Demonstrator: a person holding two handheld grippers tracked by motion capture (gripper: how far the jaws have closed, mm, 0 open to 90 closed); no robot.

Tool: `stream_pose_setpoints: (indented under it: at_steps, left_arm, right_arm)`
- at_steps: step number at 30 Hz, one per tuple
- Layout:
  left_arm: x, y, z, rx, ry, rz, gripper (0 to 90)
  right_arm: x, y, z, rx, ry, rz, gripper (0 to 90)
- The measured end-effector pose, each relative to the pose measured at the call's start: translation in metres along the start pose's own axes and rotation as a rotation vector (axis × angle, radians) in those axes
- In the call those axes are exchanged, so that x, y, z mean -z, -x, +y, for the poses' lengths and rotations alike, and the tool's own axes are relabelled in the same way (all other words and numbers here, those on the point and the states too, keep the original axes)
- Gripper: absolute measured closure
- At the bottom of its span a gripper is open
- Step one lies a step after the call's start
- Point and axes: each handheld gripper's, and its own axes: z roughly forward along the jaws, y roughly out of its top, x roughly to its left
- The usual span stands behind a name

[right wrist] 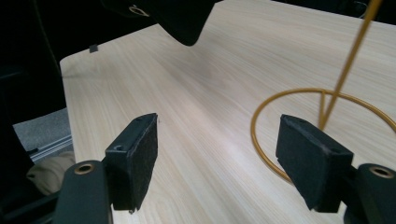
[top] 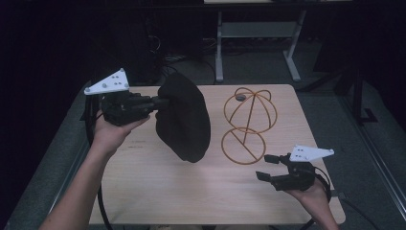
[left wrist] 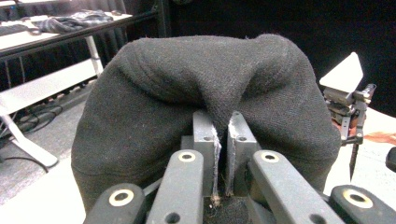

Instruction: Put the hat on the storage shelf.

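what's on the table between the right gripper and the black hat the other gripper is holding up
Nothing but bare wood: in the high view the table is clear between the right gripper and the black hat. The gold wire stand sits farther back, beside that stretch.

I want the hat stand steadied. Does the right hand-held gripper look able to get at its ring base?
Probably yes: the right hand-held gripper is open and empty, the gold wire stand lies just ahead on bare table, and the black hat hangs off to the left.
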Motion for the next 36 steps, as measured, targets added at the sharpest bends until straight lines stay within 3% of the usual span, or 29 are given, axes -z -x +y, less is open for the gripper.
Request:
stream_pose_setpoints:
  at_steps: [7, 15, 19, 29, 36]
  left_arm:
    - [-0.013, -0.002, 0.015, -0.008, -0.009, -0.019, 85.4]
    - [-0.026, -0.004, 0.034, -0.007, 0.006, -0.054, 85.4]
    - [-0.035, -0.004, 0.046, -0.018, 0.003, -0.071, 85.4]
    - [-0.066, -0.004, 0.075, -0.049, -0.025, -0.109, 85.4]
    - [-0.097, -0.008, 0.095, -0.064, -0.064, -0.142, 85.4]
  right_arm:
    - [0.001, 0.007, -0.010, -0.014, -0.021, -0.028, 28.5]
    - [0.007, 0.014, -0.017, -0.039, -0.007, -0.056, 26.7]
    - [0.008, 0.015, -0.020, -0.024, -0.029, -0.082, 26.2]
    - [0.016, 0.022, -0.025, -0.039, -0.011, -0.111, 26.0]
    - [0.019, 0.025, -0.027, -0.051, -0.003, -0.123, 25.7]
